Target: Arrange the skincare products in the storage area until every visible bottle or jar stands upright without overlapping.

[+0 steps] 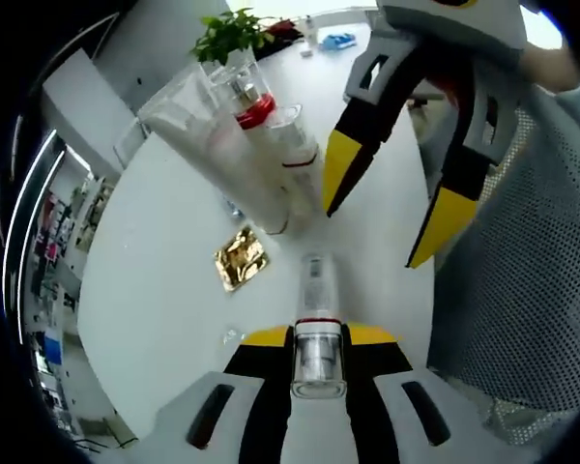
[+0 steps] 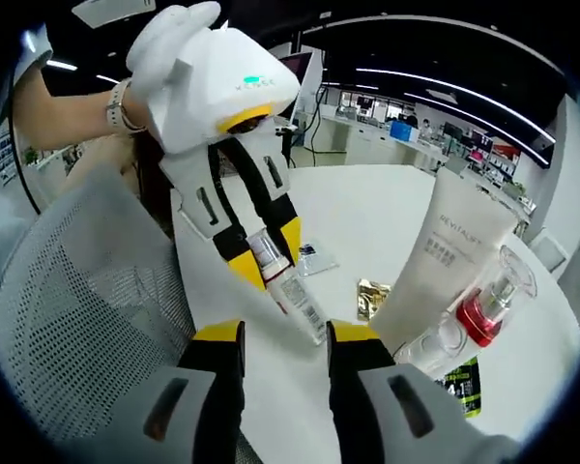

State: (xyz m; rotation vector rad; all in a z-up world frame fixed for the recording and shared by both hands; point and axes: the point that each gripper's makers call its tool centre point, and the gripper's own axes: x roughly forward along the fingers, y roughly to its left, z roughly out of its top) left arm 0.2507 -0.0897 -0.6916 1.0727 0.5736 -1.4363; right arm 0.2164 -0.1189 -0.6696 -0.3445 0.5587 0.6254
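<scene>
My left gripper (image 1: 319, 338) is shut on a small clear bottle (image 1: 317, 280) with a white label and silver collar, held above the white table (image 1: 174, 290). In the right gripper view that bottle (image 2: 295, 295) slants down from the left gripper (image 2: 266, 256), just ahead of my right gripper (image 2: 285, 338), which is open and holds nothing. The right gripper (image 1: 372, 235) hangs open beyond the bottle's far end. A white tube (image 2: 445, 261), a red-collared bottle (image 2: 483, 309) and a clear jar (image 2: 435, 343) stand close together on the table.
A grey mesh basket (image 2: 87, 290) lies beside the grippers; its wall (image 1: 522, 242) borders the table. A gold sachet (image 1: 240, 257), a dark sachet (image 2: 314, 256) and a green-black sachet (image 2: 461, 377) lie flat. A potted plant (image 1: 230, 34) stands at the far edge.
</scene>
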